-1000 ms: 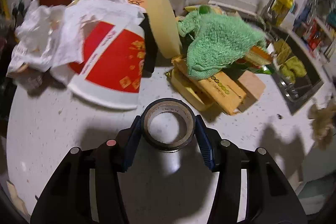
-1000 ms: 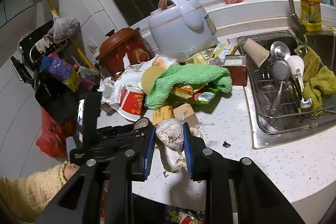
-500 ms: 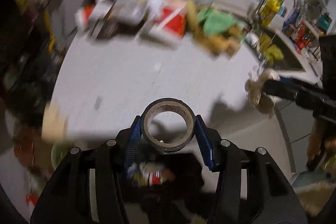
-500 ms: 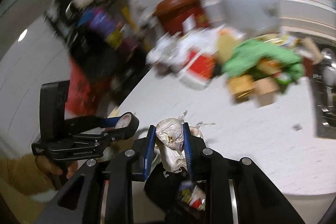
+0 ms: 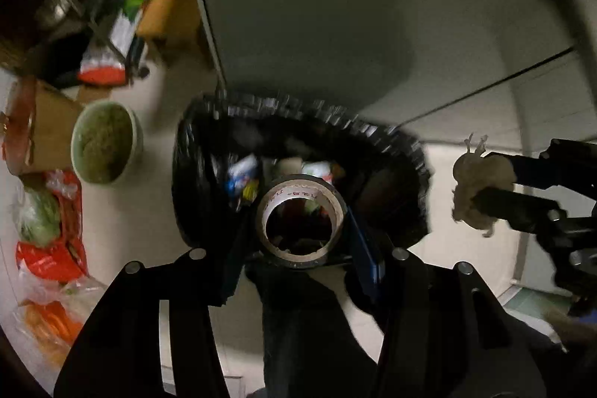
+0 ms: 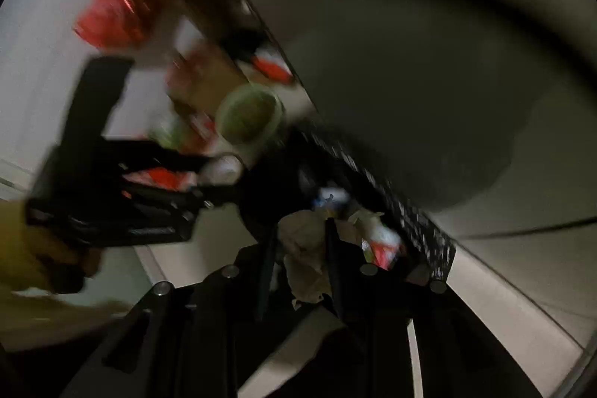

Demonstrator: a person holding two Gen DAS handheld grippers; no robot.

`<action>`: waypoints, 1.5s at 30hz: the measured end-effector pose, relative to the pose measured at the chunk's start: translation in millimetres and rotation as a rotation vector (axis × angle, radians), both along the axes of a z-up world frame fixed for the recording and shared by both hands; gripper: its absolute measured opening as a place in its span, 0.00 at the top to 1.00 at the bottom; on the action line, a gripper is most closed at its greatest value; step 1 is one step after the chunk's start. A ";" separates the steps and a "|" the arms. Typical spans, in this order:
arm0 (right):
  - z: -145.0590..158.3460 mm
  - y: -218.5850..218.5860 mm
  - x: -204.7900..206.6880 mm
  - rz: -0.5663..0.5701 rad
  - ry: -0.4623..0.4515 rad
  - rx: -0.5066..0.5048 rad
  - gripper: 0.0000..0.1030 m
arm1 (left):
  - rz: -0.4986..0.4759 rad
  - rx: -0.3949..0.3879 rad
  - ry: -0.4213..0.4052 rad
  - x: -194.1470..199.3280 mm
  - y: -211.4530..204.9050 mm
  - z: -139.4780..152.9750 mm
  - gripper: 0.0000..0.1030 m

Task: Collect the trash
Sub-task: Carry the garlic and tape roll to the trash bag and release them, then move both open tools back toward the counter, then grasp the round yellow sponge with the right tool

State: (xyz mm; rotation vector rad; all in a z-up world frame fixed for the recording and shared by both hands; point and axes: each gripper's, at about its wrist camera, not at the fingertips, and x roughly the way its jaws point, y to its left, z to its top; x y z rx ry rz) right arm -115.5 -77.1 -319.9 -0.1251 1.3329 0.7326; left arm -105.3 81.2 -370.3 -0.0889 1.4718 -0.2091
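My left gripper [image 5: 298,222] is shut on a used tape roll [image 5: 287,250] and holds it right over a black-lined trash bin [image 5: 395,144] on the floor, with wrappers inside. My right gripper [image 6: 300,258] is shut on a crumpled paper wad [image 6: 304,241]; it shows in the left wrist view [image 5: 481,189] to the right of the bin. In the blurred right wrist view the bin [image 6: 429,234] lies just beyond the wad, and the left gripper [image 6: 220,170] is at the left.
A green bowl [image 5: 102,140] stands on the floor left of the bin. Red and clear plastic bags [image 5: 48,241] and a cardboard box [image 5: 37,125] lie further left. A grey cabinet front [image 5: 373,6] rises behind the bin.
Both grippers have swung down from the counter to the floor bin, each keeping its load. The left one now hangs over the bin opening.
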 end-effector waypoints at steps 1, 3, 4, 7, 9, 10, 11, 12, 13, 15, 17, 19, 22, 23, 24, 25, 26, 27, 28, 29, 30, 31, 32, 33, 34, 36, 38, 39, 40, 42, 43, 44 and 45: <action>-20.0 3.3 0.1 -0.010 0.022 -0.025 0.75 | -0.007 0.009 0.010 -1.8 1.1 -11.1 0.52; -52.4 8.3 1.8 -0.034 0.057 -0.064 0.75 | -0.025 0.034 0.055 -1.9 0.3 -40.8 0.52; -68.1 10.3 3.7 -0.045 0.073 -0.081 0.75 | -0.030 0.047 0.076 -0.7 0.5 -49.6 0.51; -98.7 13.2 13.1 -0.084 0.092 -0.132 0.48 | -0.061 0.120 0.146 1.2 1.5 -77.6 0.27; -102.9 10.0 17.9 -0.104 0.044 -0.182 0.32 | -0.070 0.179 0.148 -0.5 4.9 -83.3 0.26; -102.4 8.4 18.8 -0.105 0.030 -0.188 0.33 | -0.066 0.183 0.147 0.1 6.9 -82.2 0.26; -102.2 7.7 18.9 -0.106 0.027 -0.193 0.32 | -0.055 0.191 0.149 0.8 9.3 -80.3 0.26; -100.0 6.6 20.1 -0.112 0.025 -0.194 0.31 | -0.040 0.196 0.151 2.2 11.9 -75.9 0.26; -95.5 4.6 20.9 -0.120 0.022 -0.187 0.30 | -0.029 0.190 0.148 3.8 12.9 -70.7 0.26; -83.5 -2.5 20.7 -0.134 0.005 -0.180 0.28 | -0.007 0.189 0.133 7.9 13.9 -52.8 0.26; -62.8 -9.1 20.5 -0.152 -0.010 -0.162 0.28 | 0.002 0.159 0.119 11.3 12.4 -35.5 0.26; -40.9 -15.3 21.2 -0.165 -0.029 -0.129 0.28 | -0.001 0.128 0.080 12.2 9.7 -7.9 0.26; 17.9 -28.0 15.8 -0.173 -0.070 -0.036 0.28 | -0.026 0.054 0.004 6.9 2.9 50.0 0.26; 35.6 -31.6 14.2 -0.173 -0.082 -0.005 0.28 | -0.031 0.030 -0.016 4.8 0.1 64.8 0.25; 63.0 -36.4 11.5 -0.169 -0.098 0.045 0.27 | -0.041 -0.003 -0.051 1.2 -2.6 88.4 0.21; 92.3 -41.7 8.9 -0.167 -0.125 0.097 0.27 | -0.047 -0.023 -0.087 -2.0 -5.2 108.3 0.17; 122.2 -47.6 6.6 -0.166 -0.162 0.152 0.23 | -0.056 -0.041 -0.136 -4.7 -9.0 131.4 0.16; 142.6 -50.1 4.9 -0.168 -0.197 0.186 0.19 | -0.067 -0.056 -0.177 -5.9 -12.5 148.7 0.16; 173.2 -57.0 5.2 -0.173 -0.265 0.233 0.16 | -0.080 -0.059 -0.213 -4.8 -17.6 162.2 0.16; 194.5 -64.0 6.8 -0.184 -0.329 0.254 0.13 | -0.093 -0.047 -0.256 -3.5 -23.1 176.9 0.16; 209.8 -69.7 10.6 -0.197 -0.383 0.259 0.12 | -0.106 -0.035 -0.301 -0.8 -29.1 191.4 0.16; 223.0 -76.2 16.7 -0.216 -0.433 0.256 0.11 | -0.115 -0.035 -0.329 2.5 -33.4 201.0 0.16; 237.3 -86.4 27.4 -0.253 -0.491 0.257 0.10 | -0.123 -0.044 -0.361 7.0 -38.0 213.0 0.16; 242.8 -94.5 35.1 -0.282 -0.523 0.254 0.09 | -0.122 -0.049 -0.382 10.1 -40.6 220.6 0.16; 248.5 -103.1 45.5 -0.321 -0.554 0.239 0.09 | -0.116 -0.057 -0.413 14.1 -43.5 230.7 0.16; 258.1 -119.1 69.4 -0.389 -0.609 0.198 0.09 | -0.102 -0.073 -0.451 19.1 -47.6 243.8 0.16; 265.0 -135.6 96.7 -0.450 -0.650 0.153 0.09 | -0.080 -0.074 -0.470 22.9 -49.8 253.5 0.16; 268.3 -142.9 108.9 -0.479 -0.651 0.139 0.11 | -0.068 -0.074 -0.472 24.3 -51.3 255.3 0.16; 271.9 -150.0 121.8 -0.506 -0.643 0.138 0.11 | -0.062 -0.075 -0.473 24.5 -49.4 259.0 0.16; 276.2 -160.9 148.3 -0.531 -0.615 0.189 0.17 | -0.048 -0.074 -0.472 23.9 -50.5 259.4 0.16; 278.8 -161.3 161.8 -0.526 -0.613 0.200 0.17 | -0.042 -0.072 -0.467 23.2 -49.7 258.1 0.16; 280.9 -155.1 179.2 -0.502 -0.616 0.186 0.17 | -0.035 -0.067 -0.461 22.8 -49.9 257.1 0.16; 280.4 -148.4 188.5 -0.487 -0.618 0.157 0.18 | -0.024 -0.060 -0.455 21.8 -49.3 255.9 0.16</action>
